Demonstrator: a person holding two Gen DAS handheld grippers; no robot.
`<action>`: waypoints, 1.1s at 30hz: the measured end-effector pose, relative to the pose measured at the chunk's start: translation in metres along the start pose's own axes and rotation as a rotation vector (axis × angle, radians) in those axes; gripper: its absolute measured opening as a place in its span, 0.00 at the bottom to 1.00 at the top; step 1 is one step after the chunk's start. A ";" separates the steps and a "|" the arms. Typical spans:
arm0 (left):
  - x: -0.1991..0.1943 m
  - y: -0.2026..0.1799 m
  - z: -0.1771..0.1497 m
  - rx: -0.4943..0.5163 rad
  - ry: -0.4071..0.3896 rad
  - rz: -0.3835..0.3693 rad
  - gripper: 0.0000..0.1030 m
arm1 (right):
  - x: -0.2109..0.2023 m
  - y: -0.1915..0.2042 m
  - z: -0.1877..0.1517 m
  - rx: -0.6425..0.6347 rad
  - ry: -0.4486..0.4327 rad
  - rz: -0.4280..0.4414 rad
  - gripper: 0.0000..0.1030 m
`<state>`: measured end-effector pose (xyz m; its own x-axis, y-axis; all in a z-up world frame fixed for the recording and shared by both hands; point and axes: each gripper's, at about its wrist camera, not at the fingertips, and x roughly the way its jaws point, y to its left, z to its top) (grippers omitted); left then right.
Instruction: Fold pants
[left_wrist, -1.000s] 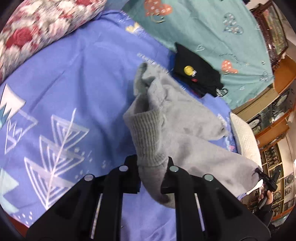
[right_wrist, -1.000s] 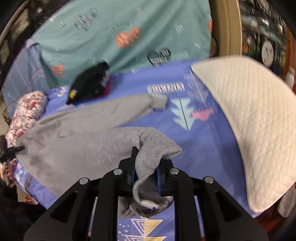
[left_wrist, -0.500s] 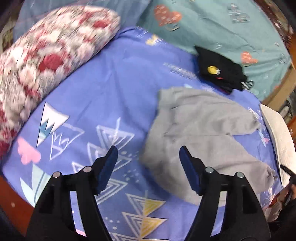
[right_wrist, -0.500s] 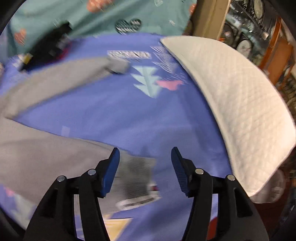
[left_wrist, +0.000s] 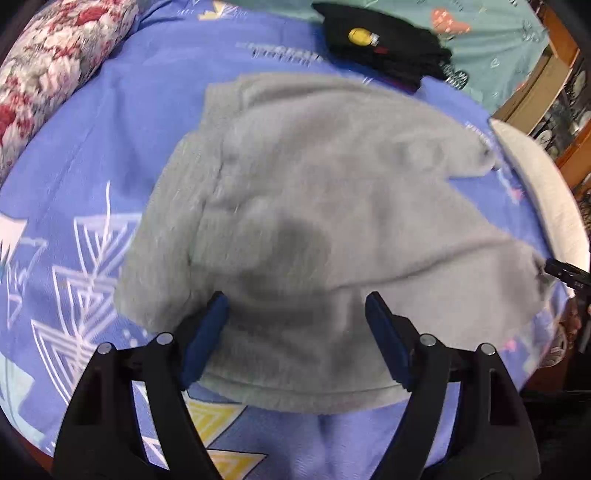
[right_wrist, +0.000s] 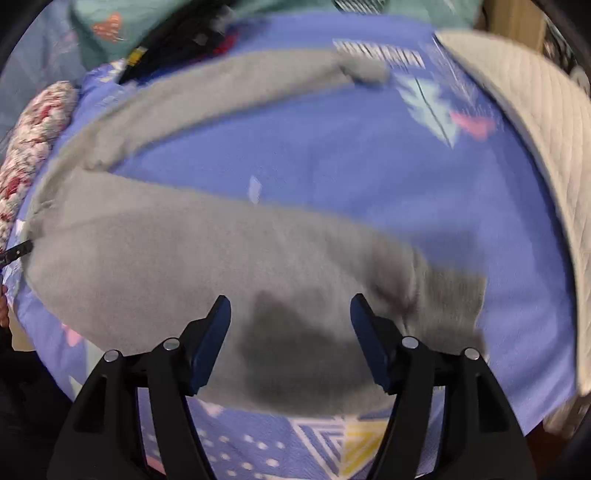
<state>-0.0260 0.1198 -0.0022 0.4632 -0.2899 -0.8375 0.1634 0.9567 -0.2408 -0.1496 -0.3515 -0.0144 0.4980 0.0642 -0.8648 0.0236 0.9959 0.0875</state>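
Grey sweatpants (left_wrist: 317, 192) lie spread on the blue patterned bedsheet (left_wrist: 110, 122). In the left wrist view the ribbed waistband is at the left and the legs run off to the right. My left gripper (left_wrist: 295, 317) is open and empty, just above the near edge of the waist end. In the right wrist view the pants (right_wrist: 177, 251) show both legs apart, one at the back, one close by with its ribbed cuff at the right. My right gripper (right_wrist: 290, 314) is open and empty over the near leg.
A floral bolster (left_wrist: 48, 62) lies at the far left. A folded black garment (left_wrist: 384, 40) sits at the back on a teal cover (left_wrist: 491, 40). A white quilted pillow (right_wrist: 535, 129) lies on the right. Wooden furniture (left_wrist: 554, 74) stands beyond the bed.
Both grippers held the pants a second ago, left on the waistband, right on a leg cuff. Both have let go and opened. The pants now lie flat and both grippers sit lower.
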 end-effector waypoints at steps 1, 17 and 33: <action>-0.010 -0.003 0.009 0.025 -0.032 0.022 0.82 | -0.011 0.012 0.015 -0.049 -0.042 0.010 0.73; 0.128 0.033 0.191 0.360 0.090 0.123 0.98 | 0.122 0.202 0.281 -0.657 -0.053 0.082 0.89; 0.098 0.020 0.186 0.365 0.103 -0.029 0.23 | 0.177 0.207 0.318 -0.728 0.071 0.142 0.09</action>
<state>0.1845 0.1059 0.0023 0.3665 -0.2949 -0.8825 0.4833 0.8708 -0.0902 0.2194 -0.1540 0.0076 0.3956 0.1751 -0.9016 -0.6292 0.7668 -0.1271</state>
